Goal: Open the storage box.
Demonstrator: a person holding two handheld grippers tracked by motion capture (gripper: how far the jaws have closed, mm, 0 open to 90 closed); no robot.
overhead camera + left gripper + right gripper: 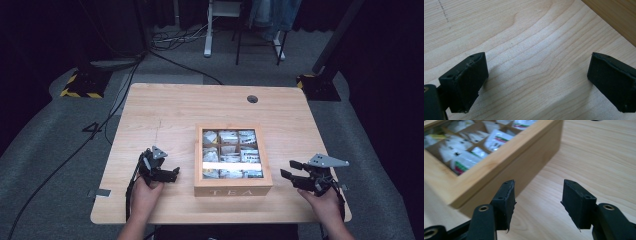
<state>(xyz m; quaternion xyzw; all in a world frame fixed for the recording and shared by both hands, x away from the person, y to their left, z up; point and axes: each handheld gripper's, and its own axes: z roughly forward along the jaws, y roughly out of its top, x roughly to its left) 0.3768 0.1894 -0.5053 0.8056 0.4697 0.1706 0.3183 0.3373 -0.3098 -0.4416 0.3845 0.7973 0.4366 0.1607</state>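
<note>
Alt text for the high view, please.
A closed wooden tea box with a window lid showing tea bags sits on a wooden table. A person's hands hold an open left gripper and open right gripper either side of it.

"TEA" reads on the front wall of the wooden tea box (233, 192), capital letters, facing the person's side of the table. A mark like the digit "4" sits on the grey floor (93, 129) left of the table. Print on the tea bag packets (496, 141) inside the box is too blurred to read.
</note>
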